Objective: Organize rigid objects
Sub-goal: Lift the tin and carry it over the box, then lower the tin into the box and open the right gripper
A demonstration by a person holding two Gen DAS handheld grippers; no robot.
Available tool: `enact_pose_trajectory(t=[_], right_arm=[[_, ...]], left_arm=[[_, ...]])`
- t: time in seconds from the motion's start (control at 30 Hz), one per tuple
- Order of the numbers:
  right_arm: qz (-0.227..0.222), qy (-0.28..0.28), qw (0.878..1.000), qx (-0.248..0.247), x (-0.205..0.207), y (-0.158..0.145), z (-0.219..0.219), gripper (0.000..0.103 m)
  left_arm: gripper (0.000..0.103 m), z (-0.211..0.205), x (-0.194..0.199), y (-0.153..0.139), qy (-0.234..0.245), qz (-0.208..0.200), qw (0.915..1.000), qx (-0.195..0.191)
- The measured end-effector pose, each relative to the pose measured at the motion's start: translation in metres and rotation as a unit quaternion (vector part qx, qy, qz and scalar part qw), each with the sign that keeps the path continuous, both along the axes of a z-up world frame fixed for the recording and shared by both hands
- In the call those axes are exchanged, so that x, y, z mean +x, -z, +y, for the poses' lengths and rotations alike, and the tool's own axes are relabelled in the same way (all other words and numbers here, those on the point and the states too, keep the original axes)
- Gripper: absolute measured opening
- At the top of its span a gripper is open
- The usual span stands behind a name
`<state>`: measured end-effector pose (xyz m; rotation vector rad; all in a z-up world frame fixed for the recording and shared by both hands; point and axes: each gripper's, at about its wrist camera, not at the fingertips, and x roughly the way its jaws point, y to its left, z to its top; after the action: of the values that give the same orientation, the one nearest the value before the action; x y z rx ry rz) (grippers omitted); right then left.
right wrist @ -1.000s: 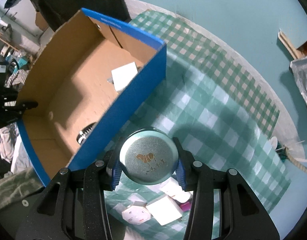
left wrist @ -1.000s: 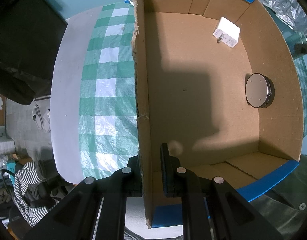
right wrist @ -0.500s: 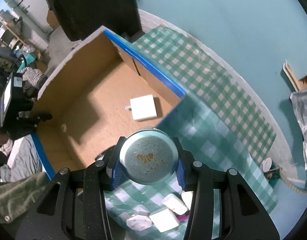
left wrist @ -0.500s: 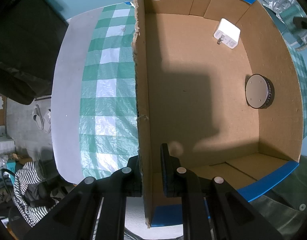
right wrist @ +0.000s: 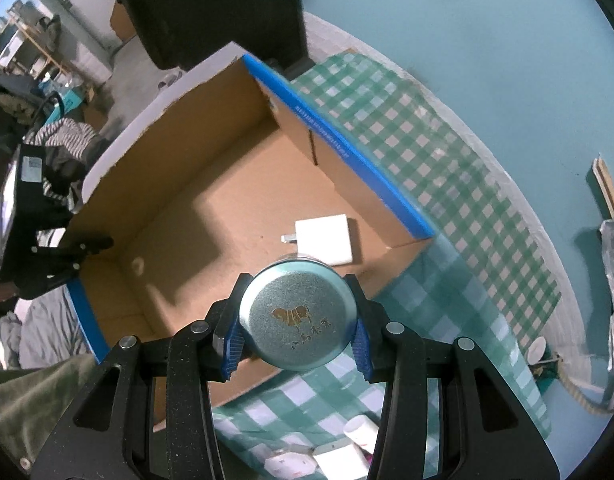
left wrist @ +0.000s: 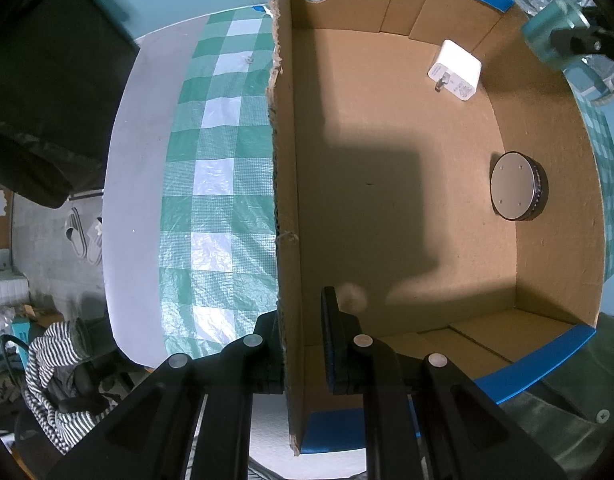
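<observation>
Right tool (right wrist: 297, 338) grips a round metal tin (right wrist: 297, 316) between its blue pads, pinching the tin by its sides so the flat lid faces the camera. The tin hangs above the near corner of an open cardboard box (right wrist: 211, 184), likely on its way inside.

Left tool (left wrist: 303, 344), pointing straight down, is clenched on the box's left wall (left wrist: 285, 184), one finger outside and one inside, probably to steady the box while things go in.

Seen from the left tool, two things already lie on the box floor: a white charger (left wrist: 455, 70) near 1 o'clock and a round grey disc (left wrist: 515, 186) near 3 o'clock, well apart. The tin also shows at the upper right edge of this view.

A green checked cloth (right wrist: 447, 184) covers the surface. More small white items (right wrist: 339, 456) wait on the cloth at 6 o'clock, outside the box.
</observation>
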<state>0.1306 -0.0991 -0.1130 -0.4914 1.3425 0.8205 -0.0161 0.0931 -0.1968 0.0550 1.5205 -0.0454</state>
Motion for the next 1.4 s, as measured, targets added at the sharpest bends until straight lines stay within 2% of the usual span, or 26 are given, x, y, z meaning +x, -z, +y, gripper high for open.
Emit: enact_pose_trajectory(t=[0.27, 0.67, 0.77, 1.0, 1.4], right_arm=[[0.019, -0.012, 0.999, -0.024, -0.008, 0.027, 0.010, 0.044], [0.018, -0.008, 0.999, -0.035, -0.012, 0.039, 0.009, 0.044], [0.018, -0.006, 0.999, -0.033, -0.013, 0.039, 0.009, 0.045], [0.008, -0.009, 0.999, -0.032, -0.015, 0.032, 0.008, 0.059], [-0.008, 0.024, 1.000, -0.005, -0.014, 0.001, -0.015, 0.062]], left_arm=[[0.012, 0.002, -0.002, 0.000, -0.001, 0.000, 1.0000, -0.002], [0.012, 0.003, -0.002, 0.002, 0.001, 0.002, 1.0000, -0.002], [0.012, 0.002, -0.002, 0.002, 0.003, 0.003, 1.0000, -0.001], [0.012, 0.002, -0.001, 0.000, 0.003, 0.003, 1.0000, -0.003], [0.012, 0.000, 0.001, -0.002, 0.004, 0.003, 1.0000, -0.002]])
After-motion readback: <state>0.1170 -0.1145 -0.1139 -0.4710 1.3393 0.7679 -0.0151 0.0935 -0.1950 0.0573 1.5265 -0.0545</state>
